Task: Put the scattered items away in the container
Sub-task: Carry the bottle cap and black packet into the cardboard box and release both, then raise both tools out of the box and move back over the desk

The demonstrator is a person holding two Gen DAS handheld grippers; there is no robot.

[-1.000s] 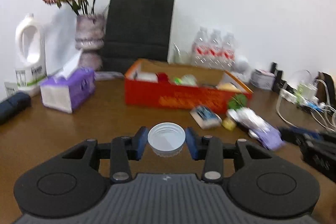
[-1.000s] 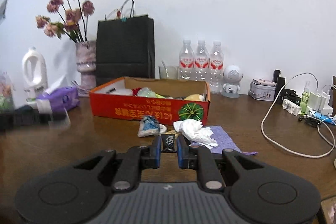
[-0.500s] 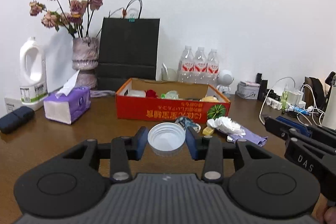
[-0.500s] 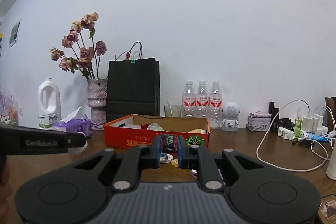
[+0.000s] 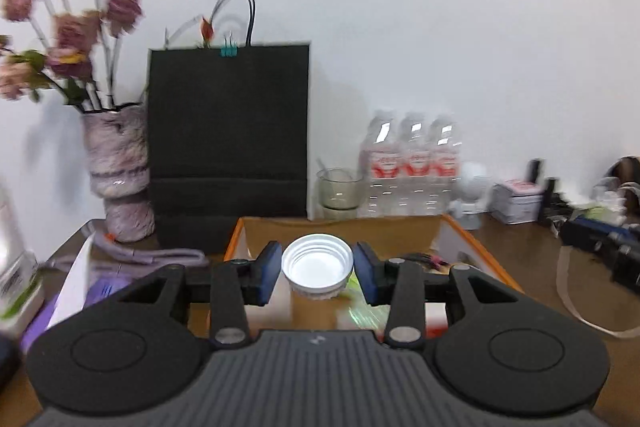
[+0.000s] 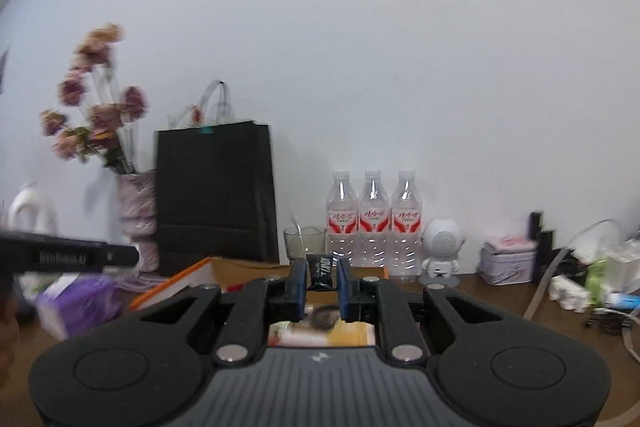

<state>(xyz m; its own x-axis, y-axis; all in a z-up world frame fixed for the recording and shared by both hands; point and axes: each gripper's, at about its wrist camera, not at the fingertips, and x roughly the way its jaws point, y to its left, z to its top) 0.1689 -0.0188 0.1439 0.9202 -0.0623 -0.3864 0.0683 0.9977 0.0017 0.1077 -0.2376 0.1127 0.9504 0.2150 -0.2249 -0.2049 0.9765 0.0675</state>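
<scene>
The left hand-held gripper (image 5: 317, 271) is partly open and clamped on a white ribbed cap (image 5: 317, 266), its hollow side facing the camera, held above the near end of the orange cardboard box (image 5: 474, 239). The gripper's own body hides most of the box floor; only a blurred greenish scrap and a red-and-white edge show under the cap, and what they are cannot be made out. The right hand-held gripper (image 6: 322, 279) is nearly closed, pinching a small black packet (image 6: 320, 271) with white lettering too smeared to read, also held over the box (image 6: 182, 279), whose interior is again mostly covered. Both views are motion-blurred. On the worktop (image 5: 520, 243) behind stand a black paper bag (image 5: 228, 131), a vase of dried flowers (image 5: 118, 171) cut off at the left edge, and three water bottles (image 6: 374, 217). A purple tissue box (image 6: 80, 301) is only a smear.
</scene>
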